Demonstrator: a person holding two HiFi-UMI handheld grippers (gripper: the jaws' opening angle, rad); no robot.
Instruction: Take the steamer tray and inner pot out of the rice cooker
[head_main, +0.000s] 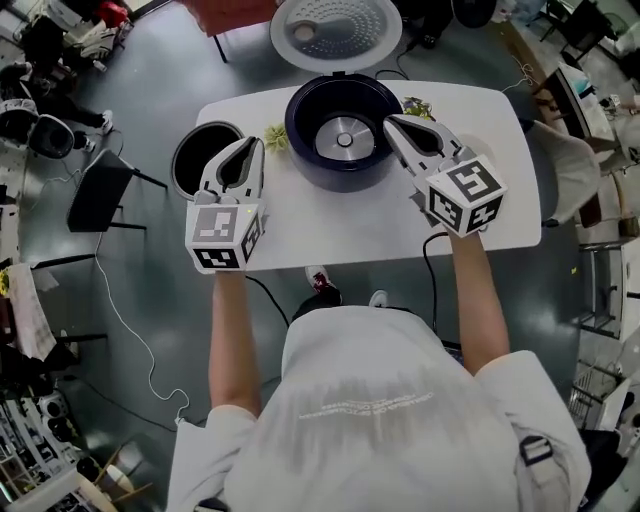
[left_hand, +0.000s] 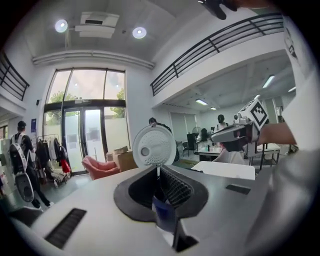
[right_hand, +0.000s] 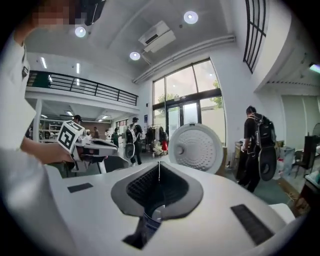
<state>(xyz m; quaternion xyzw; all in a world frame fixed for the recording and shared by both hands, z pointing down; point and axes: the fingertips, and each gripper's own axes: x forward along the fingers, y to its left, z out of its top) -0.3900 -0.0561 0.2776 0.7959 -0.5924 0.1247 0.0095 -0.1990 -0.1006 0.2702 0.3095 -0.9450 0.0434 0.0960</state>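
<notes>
The dark blue rice cooker (head_main: 340, 150) stands at the table's far middle with its white lid (head_main: 335, 30) up and its bare heating plate (head_main: 345, 140) showing. A dark round inner pot (head_main: 205, 158) sits at the table's left edge. I cannot make out a steamer tray. My left gripper (head_main: 254, 148) hovers between pot and cooker, shut, with nothing in it. My right gripper (head_main: 392, 124) hangs over the cooker's right rim, also shut and empty. Each gripper view looks level past shut jaws at the lid (left_hand: 154, 146) (right_hand: 196, 148) and at the other gripper (left_hand: 240, 131) (right_hand: 92, 146).
The white table (head_main: 380, 225) has small green items (head_main: 275, 136) (head_main: 416, 106) beside the cooker. A black chair (head_main: 105, 190) stands on the floor to the left and a grey seat (head_main: 565, 160) to the right. People stand in the hall behind, one with a backpack (right_hand: 257, 150).
</notes>
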